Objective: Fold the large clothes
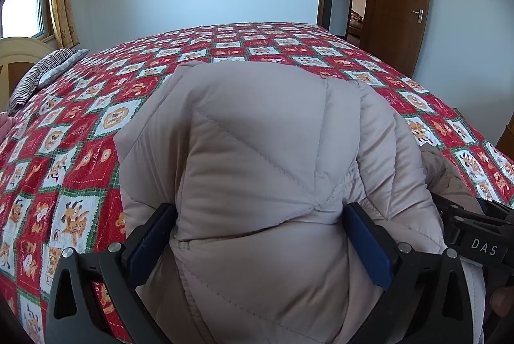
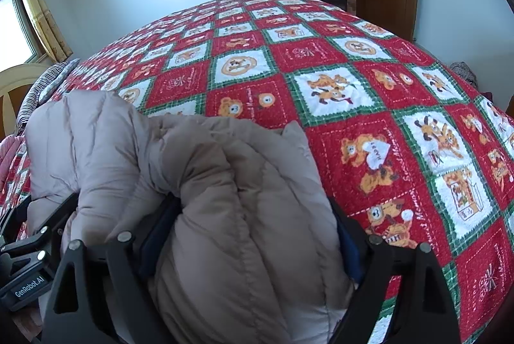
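The left gripper stands wide, its pads pressed into a thick bulge of the padded coat. The right gripper is spread just as wide around the next bundle, though its pads are half buried, so it probably clamps too. Side by side, they hold the bulky coat bunched over the near edge of the bed, likely to double it over.

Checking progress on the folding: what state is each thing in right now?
Padded jacket: bunched up thick, on the bed.
Left gripper: wide, pads pressing the jacket.
Right gripper: wide, jacket bulging between its pads.
Bedspread: spread flat.
Door: open.
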`<move>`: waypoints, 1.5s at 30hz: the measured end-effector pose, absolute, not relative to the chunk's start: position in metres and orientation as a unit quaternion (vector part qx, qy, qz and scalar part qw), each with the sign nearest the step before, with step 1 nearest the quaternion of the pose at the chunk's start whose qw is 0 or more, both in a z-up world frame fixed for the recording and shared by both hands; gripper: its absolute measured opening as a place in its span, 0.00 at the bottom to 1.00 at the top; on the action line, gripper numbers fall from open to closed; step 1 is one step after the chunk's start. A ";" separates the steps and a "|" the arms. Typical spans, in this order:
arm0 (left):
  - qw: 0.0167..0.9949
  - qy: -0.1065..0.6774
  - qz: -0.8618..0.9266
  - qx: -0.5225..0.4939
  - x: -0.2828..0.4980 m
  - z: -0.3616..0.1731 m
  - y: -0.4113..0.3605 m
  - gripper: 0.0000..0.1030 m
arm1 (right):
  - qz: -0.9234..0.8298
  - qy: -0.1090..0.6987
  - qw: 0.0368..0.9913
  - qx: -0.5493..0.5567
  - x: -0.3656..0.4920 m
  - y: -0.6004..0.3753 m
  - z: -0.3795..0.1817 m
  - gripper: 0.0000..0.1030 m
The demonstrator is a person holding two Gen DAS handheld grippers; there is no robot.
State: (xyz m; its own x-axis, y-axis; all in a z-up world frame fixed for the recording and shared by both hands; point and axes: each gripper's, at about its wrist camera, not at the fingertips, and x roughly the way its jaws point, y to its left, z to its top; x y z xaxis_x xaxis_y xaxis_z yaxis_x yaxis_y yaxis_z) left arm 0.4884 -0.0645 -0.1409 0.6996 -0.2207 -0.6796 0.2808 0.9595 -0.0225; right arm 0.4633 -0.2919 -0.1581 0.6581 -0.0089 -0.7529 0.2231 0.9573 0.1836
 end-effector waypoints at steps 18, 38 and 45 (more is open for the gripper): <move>0.917 0.371 -0.140 0.042 0.490 -0.139 -0.059 0.99 | -0.047 0.430 0.891 0.141 0.467 -0.297 -0.158 0.87; 0.887 0.416 -0.172 -0.103 0.506 -0.147 0.044 0.99 | 0.002 0.415 0.888 0.199 0.403 -0.322 -0.158 1.00; 0.896 0.395 -0.192 -0.068 0.509 -0.151 0.023 0.99 | 0.048 0.416 0.871 0.258 0.399 -0.339 -0.170 1.00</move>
